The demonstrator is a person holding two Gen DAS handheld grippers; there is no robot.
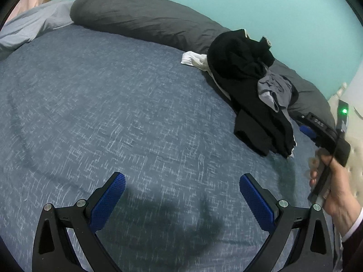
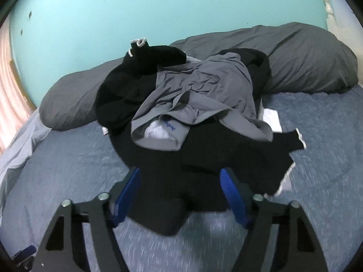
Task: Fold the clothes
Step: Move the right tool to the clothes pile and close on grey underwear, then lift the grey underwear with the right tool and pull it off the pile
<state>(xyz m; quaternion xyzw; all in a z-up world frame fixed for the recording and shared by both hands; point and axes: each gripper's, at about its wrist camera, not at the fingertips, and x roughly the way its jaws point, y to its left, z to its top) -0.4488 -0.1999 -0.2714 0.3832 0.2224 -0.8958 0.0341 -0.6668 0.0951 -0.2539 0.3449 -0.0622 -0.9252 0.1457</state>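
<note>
A heap of clothes (image 1: 245, 68) lies on the blue bedspread (image 1: 113, 102) against the pillows. A crumpled grey garment (image 2: 204, 86) tops it, over a white piece (image 2: 156, 133). A black garment (image 2: 204, 158) spreads toward me beneath them. My right gripper (image 2: 180, 181) stands open just over that black garment's near edge, with the cloth between its fingers and no pad pressing on it. My left gripper (image 1: 182, 188) is open over bare bedspread, left of the heap, with nothing between its fingers. In the left wrist view a hand (image 1: 333, 181) holds the right tool beside the heap.
Two dark grey pillows (image 1: 140, 18) (image 2: 306, 56) run along the teal wall behind the heap. A pale blue sheet (image 1: 29, 27) bunches at the far left. A white bedpost (image 2: 329, 6) stands at the right corner. Bedspread stretches wide to the left of the clothes.
</note>
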